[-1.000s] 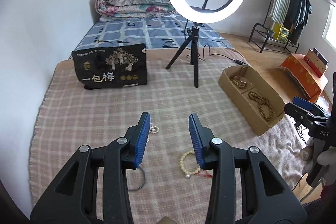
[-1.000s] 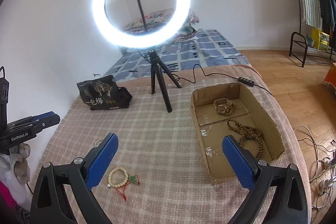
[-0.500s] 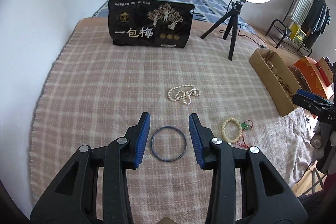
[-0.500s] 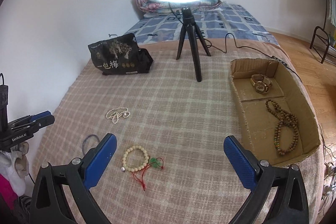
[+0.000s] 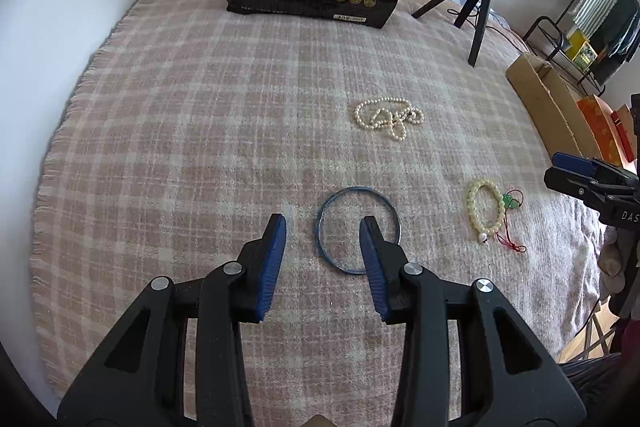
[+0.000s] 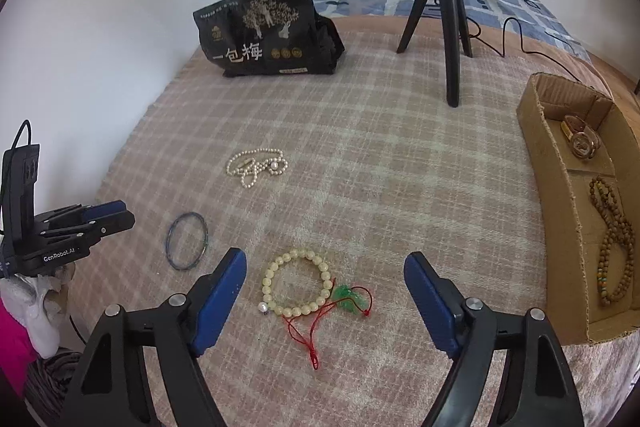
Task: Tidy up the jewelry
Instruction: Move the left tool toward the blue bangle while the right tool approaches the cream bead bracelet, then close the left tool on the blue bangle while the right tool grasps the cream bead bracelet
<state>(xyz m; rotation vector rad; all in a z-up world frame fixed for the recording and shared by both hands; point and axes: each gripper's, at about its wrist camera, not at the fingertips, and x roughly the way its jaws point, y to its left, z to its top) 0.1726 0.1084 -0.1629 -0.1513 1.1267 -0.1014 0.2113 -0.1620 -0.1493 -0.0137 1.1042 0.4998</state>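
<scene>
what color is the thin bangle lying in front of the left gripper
Dark blue, a thin plain ring; the bangle shows best in the left wrist view.

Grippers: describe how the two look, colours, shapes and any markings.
Both are alike: the left gripper and right gripper have black angular plastic arms with triangular cutouts, silver pivot bolts and ribbed blue pads on the fingers. White lettering on the left gripper's side reads "GenRobot.AI", and a black cable loops from the block above it.
</scene>
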